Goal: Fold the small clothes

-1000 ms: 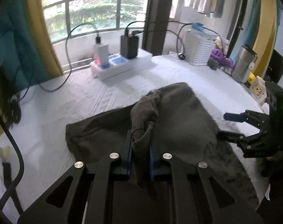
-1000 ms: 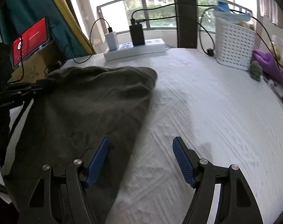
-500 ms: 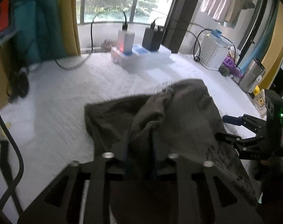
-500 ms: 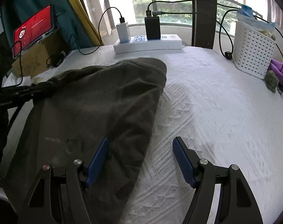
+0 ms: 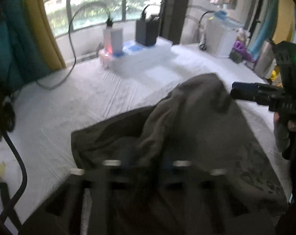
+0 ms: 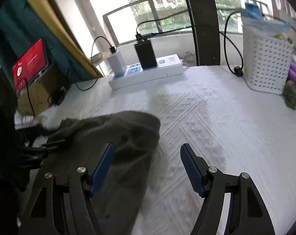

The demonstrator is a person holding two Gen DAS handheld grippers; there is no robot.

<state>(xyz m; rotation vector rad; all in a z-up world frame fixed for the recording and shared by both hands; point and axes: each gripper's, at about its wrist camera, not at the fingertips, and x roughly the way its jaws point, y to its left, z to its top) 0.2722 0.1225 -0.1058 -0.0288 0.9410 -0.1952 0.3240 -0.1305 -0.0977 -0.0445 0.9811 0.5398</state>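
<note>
A dark olive garment [image 5: 196, 121] lies crumpled on the white bedsheet [image 5: 89, 105], with one fold raised. That fold runs into the blurred fingers of my left gripper [image 5: 148, 160], whose jaws are closing on the fabric. In the right wrist view the garment [image 6: 118, 133] reaches to its rounded far corner. My right gripper [image 6: 147, 152] hovers over that corner, closing but still wide apart. Its left pad is over the cloth and its right pad over bare sheet. The left wrist view shows the right gripper [image 5: 243, 92] side-on at the garment's far right edge. The left gripper [image 6: 52, 145] shows at the garment's left edge.
A white power strip [image 6: 148, 72] with chargers and cables sits at the far edge by the window. A white perforated basket [image 6: 265, 68] stands far right. A red-screened tablet [image 6: 30, 62] leans at the left. A black cable [image 5: 17, 156] hangs near the left edge.
The left gripper has shifted and its view is now blurred, the fold still in its fingers. The right gripper moved forward to the garment's far corner and its jaws narrowed a little.
</note>
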